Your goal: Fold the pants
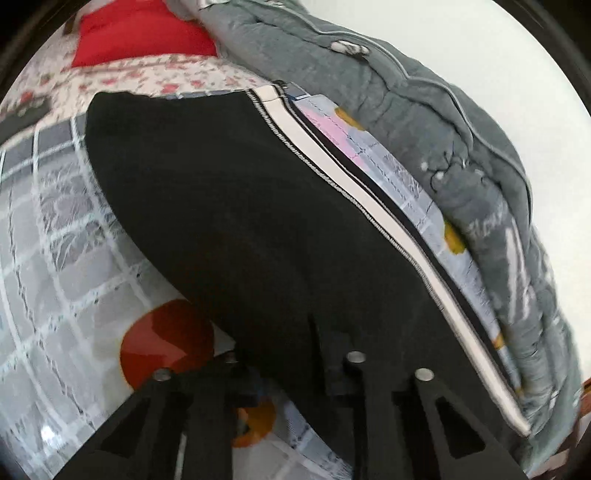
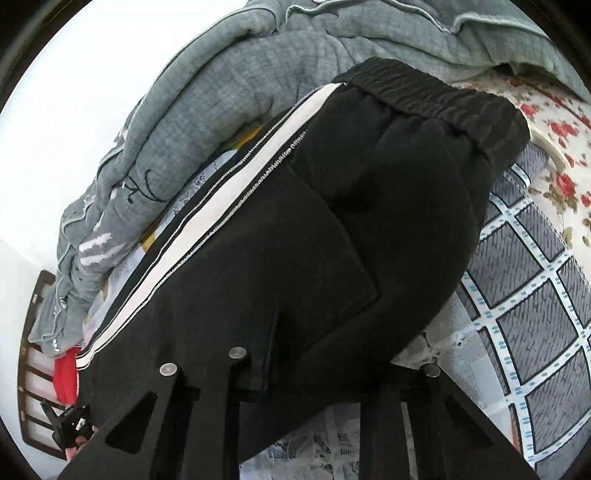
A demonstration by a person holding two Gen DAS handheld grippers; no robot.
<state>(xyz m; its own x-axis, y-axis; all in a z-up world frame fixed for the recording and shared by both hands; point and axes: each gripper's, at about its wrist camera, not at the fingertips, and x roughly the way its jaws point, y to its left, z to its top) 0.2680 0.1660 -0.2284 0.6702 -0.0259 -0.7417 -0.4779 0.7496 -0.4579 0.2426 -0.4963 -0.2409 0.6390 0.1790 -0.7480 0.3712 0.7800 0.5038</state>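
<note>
On the checked bedspread, your black pants lie flat, their white side stripe running just beside the grey quilt. Your left gripper is clamped on the pants' near edge. Your right gripper pinches the same edge below the elastic waistband. A red cloth sits beyond the hems.

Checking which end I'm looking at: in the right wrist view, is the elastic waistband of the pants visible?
Yes, the gathered elastic waistband runs across the top of the black pants.
</note>
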